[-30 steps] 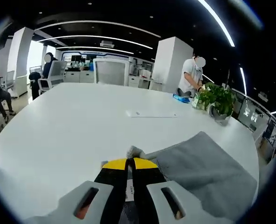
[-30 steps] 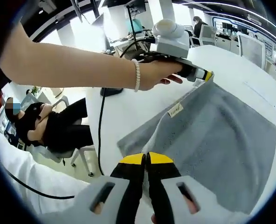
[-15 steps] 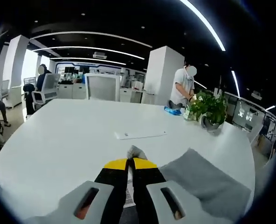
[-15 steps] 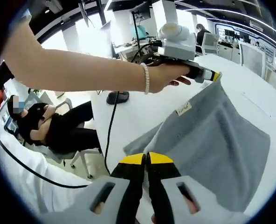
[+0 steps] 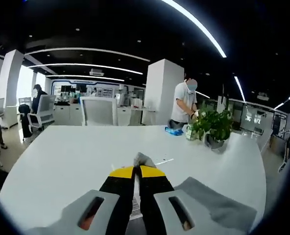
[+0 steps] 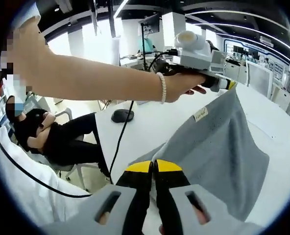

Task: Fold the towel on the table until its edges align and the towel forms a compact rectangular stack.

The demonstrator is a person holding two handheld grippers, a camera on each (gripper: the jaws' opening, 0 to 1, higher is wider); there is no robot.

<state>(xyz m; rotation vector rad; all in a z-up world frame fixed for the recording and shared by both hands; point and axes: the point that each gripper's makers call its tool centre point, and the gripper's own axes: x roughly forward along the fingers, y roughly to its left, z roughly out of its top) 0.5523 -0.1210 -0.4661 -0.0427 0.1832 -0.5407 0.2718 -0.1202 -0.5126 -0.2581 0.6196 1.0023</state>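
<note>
Towel [image 6: 218, 147] edge lifted off table [image 5: 71, 156], corners clenched in left claw [image 5: 137, 169] and right claw [image 6: 153, 167].

left gripper view: rode low over the table [image 5: 61, 161], looked forward along its own closed jaws toward a potted plant [image 5: 211, 128] and a standing person [image 5: 183, 104] at the far edge; gray towel [image 5: 208, 205] close in at lower right. right gripper view: looked along its own closed jaws, sideways across the table [image 6: 140, 132], very close to the towel [image 6: 208, 156], facing the left gripper [image 6: 228, 84] and the hand [image 6: 181, 85] holding it. shared by both: the towel and the white tabletop.
</note>
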